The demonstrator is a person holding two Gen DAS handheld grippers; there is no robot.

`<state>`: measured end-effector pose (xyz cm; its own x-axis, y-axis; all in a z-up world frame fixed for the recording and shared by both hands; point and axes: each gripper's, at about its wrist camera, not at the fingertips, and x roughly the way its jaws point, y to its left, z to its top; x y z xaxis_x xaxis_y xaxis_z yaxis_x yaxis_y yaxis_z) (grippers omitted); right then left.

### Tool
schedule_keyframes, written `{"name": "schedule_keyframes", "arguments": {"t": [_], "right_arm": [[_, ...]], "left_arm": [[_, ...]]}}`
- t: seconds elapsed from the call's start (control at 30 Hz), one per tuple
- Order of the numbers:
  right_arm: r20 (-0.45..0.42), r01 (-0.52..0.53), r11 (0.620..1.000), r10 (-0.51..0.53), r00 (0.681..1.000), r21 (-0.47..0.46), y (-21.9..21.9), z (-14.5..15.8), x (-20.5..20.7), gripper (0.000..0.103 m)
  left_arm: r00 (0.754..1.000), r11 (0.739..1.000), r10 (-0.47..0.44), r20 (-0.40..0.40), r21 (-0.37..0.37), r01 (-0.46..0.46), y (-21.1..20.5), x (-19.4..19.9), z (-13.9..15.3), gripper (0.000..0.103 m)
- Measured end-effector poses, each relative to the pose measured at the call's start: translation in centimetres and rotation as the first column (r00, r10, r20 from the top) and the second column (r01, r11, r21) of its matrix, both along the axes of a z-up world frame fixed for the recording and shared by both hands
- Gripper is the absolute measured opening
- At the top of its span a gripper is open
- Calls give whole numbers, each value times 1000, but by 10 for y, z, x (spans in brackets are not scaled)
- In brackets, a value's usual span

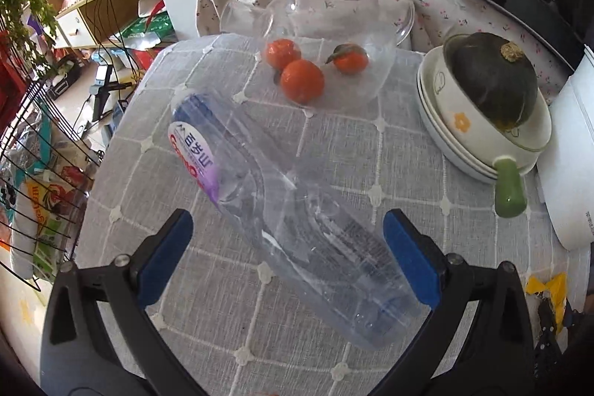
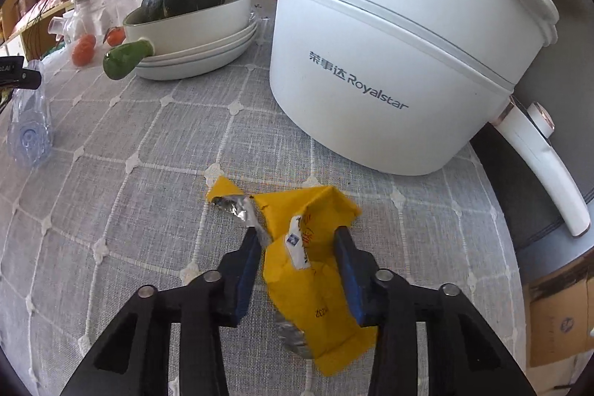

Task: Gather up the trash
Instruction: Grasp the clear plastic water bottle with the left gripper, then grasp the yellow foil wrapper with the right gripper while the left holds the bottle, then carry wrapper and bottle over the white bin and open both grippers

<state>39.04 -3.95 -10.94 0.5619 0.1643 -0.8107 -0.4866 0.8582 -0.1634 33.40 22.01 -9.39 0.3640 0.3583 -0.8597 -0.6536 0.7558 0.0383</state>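
Observation:
An empty clear plastic bottle (image 1: pixel 282 210) with a purple label lies tilted between the wide-open fingers of my left gripper (image 1: pixel 289 240); only the right pad (image 1: pixel 408 258) is close to it. It also shows at the far left of the right wrist view (image 2: pixel 29 121). A crumpled yellow foil wrapper (image 2: pixel 308 258) lies on the grey checked tablecloth (image 2: pixel 130 192). My right gripper (image 2: pixel 297 247) straddles it, its blue pads (image 2: pixel 247 270) partly closed and touching the wrapper's sides. The wrapper also shows at the lower right of the left wrist view (image 1: pixel 549 288).
A large white Royalstar cooker (image 2: pixel 389 62) stands just beyond the wrapper. Stacked plates with a green-handled bowl (image 1: pixel 482 136) hold a dark squash (image 1: pixel 493 77). Three tangerines (image 1: pixel 300 80) and a glass jar with an orange on its lid (image 1: pixel 330 6) stand behind the bottle. The table edge drops off at left.

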Motion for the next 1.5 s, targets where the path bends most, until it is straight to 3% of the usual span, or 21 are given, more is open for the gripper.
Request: {"name": "schedule_keyframes", "arguments": {"t": [0.1,0.33,0.4,0.5,0.87,1.23,1.5], "right_arm": [[16,-4,1000,4,1000,-8,0,-1,-1,28],[16,-3,1000,3,1000,3,-9,12,-17,17],[7,4,1000,-4,1000,5,-13,15,-23,16],[6,15,1000,-15,1000,7,-17,23,-38,16],[-38,60,996,-58,998,66,-46,55,-104,16],[-76,112,989,-104,992,101,-78,74,-182,16],[-103,151,979,-138,985,136,-106,86,-230,16]], "left_arm": [[1000,999,-14,-16,-39,14,0,0,-10,101],[995,989,-98,32,-109,101,-5,-20,-15,85],[990,982,-132,54,-126,138,-9,-28,-13,73],[977,969,-200,70,-136,208,-21,-41,-10,66],[910,901,-399,113,-135,412,-68,-120,0,64],[844,840,-514,155,-108,532,-107,-201,21,62],[800,799,-569,192,-101,592,-134,-238,33,60]]}}
